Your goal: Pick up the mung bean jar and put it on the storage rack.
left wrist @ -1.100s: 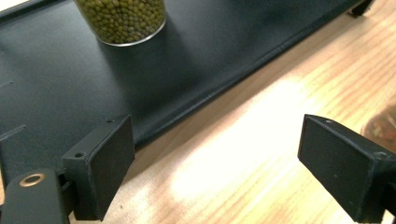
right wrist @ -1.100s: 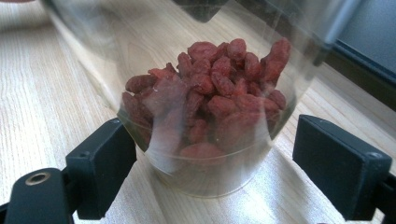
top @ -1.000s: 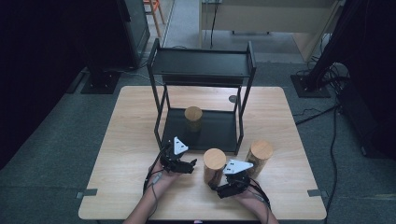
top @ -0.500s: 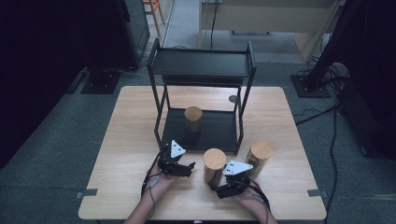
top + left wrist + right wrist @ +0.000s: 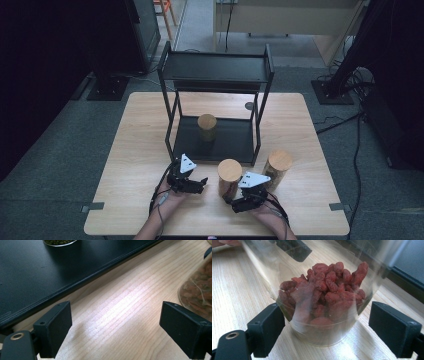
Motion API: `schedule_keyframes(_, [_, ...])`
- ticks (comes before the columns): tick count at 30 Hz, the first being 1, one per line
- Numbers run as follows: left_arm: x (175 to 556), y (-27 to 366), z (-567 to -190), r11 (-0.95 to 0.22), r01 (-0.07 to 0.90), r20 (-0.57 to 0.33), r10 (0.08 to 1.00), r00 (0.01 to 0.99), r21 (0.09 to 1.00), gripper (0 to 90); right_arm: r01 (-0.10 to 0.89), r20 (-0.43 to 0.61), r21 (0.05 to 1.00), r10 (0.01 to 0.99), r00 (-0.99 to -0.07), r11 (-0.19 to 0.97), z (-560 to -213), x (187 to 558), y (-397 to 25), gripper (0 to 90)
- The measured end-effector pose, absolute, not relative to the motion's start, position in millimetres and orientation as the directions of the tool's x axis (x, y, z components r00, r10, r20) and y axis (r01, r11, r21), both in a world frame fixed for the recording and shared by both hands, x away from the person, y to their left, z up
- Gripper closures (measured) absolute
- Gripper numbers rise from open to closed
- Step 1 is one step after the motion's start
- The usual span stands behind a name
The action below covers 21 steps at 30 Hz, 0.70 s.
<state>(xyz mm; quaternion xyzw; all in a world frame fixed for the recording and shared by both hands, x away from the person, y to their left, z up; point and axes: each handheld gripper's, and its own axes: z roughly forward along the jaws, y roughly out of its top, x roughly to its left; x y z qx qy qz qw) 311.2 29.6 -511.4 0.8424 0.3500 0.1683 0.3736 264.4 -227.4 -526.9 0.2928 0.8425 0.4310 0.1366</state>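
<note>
Berry jar seemingly between open fingers.

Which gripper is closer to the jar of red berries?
Right. The right gripper has its open jaws on either side of the jar of red berries, not touching. The left gripper sits open beside the jar, to its left.

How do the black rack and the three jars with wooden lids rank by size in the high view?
1. Black rack, largest.
2. Middle jar and right jar: alike.
3. Jar on the rack's lower shelf: looks smallest, but farther away, so unsure.
</note>
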Motion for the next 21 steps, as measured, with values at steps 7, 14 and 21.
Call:
schedule_keyframes(7, [307, 35, -515, -0.465, 0.476, 0.013, 0.725, 0.689, 0.747, 11.3, 0.378, 0.03, 0.809, 0.61, -0.792, 0.451, -527, 265, -228, 13.5])
schedule_keyframes(14, [305, 39, -517, -0.453, 0.484, -0.001, 0.729, 0.684, 0.749, 11.3, 0.386, 0.048, 0.811, 0.607, -0.793, 0.441, -527, 266, -229, 13.5])
schedule_keyframes(21, [304, 38, -522, -0.465, 0.486, 0.0, 0.723, 0.691, 0.74, 11.3, 0.387, 0.049, 0.811, 0.608, -0.792, 0.439, -527, 266, -229, 13.5])
